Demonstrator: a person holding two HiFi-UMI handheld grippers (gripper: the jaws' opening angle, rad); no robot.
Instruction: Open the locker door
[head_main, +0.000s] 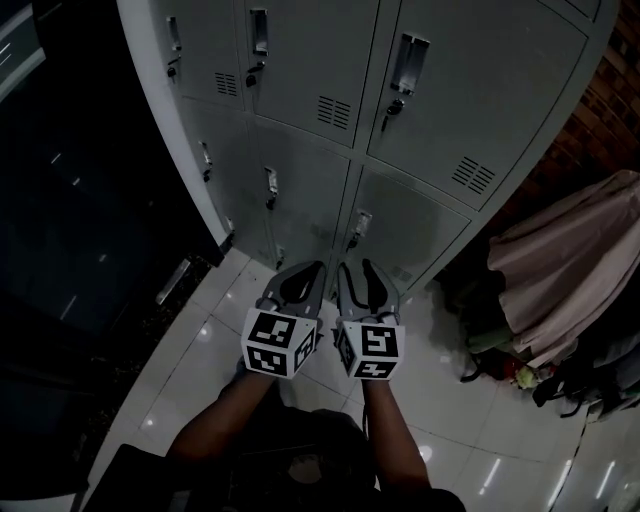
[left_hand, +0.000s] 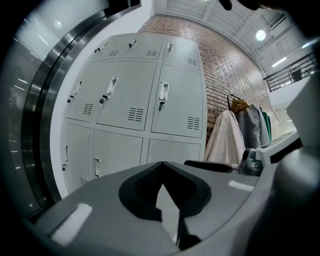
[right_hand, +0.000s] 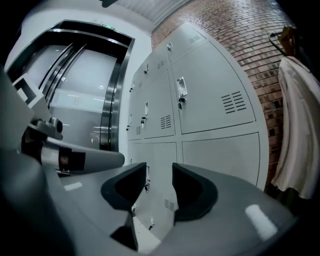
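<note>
Head view: I am holding the left gripper (head_main: 312, 270) and right gripper (head_main: 358, 268) side by side, pointing toward 12 o'clock at the grey locker bank (head_main: 310, 70), and every door there is sitting closed. Left gripper view: my jaws are meeting at the tips with nothing between them, and the lockers are filling 11 o'clock. Right gripper view: my jaws are standing apart and empty, with a lower door (right_hand: 159, 195) showing through the gap, well clear of the pads.

The grey sheet-metal locker bank (head_main: 430, 120) was cut off by the head view's top edge. The pale pink hanging garment (head_main: 575, 265) ran past the right edge. The dark floor heap (head_main: 555, 385) beneath it was too dim to identify. The latch fittings (head_main: 393, 108) were too small to tell.
</note>
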